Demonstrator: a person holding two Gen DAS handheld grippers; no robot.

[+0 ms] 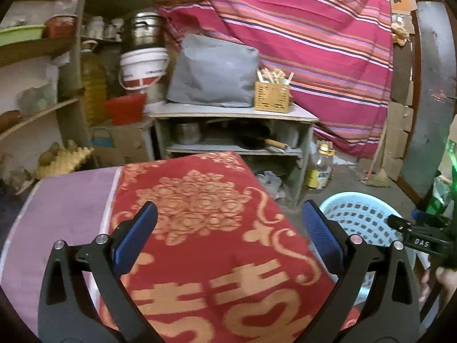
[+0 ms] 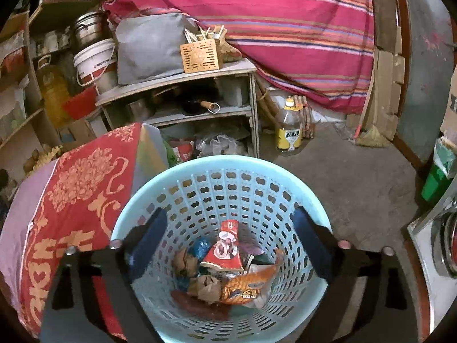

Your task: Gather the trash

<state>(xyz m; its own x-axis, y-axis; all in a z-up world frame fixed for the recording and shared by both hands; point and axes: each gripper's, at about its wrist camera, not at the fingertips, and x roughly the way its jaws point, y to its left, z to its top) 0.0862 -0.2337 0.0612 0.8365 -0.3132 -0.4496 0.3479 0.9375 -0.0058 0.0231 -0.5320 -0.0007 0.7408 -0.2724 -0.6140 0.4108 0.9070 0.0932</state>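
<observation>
Both tools wide, empty: left tool (image 1: 228, 237) over red cloth (image 1: 205, 228), right tool (image 2: 230, 240) above trash-filled basket (image 2: 217, 163).

A big red striped cloth (image 1: 300, 37) hangs across the back of this dim, cluttered room, draped down behind a low grey shelf unit (image 1: 234, 131) that carries a grey bag (image 1: 212, 71) and a woven yellow box of sticks (image 1: 272, 96). To the left, open wooden shelves (image 1: 37, 85) hold jars, a white bucket (image 1: 142, 67) and a big bottle of yellow oil (image 1: 92, 85). The floor (image 2: 342, 177) is bare grey concrete, with a clear bottle (image 2: 289, 131) standing by the shelf unit and a broom (image 2: 368, 137) near the cardboard-patched wall at right.
</observation>
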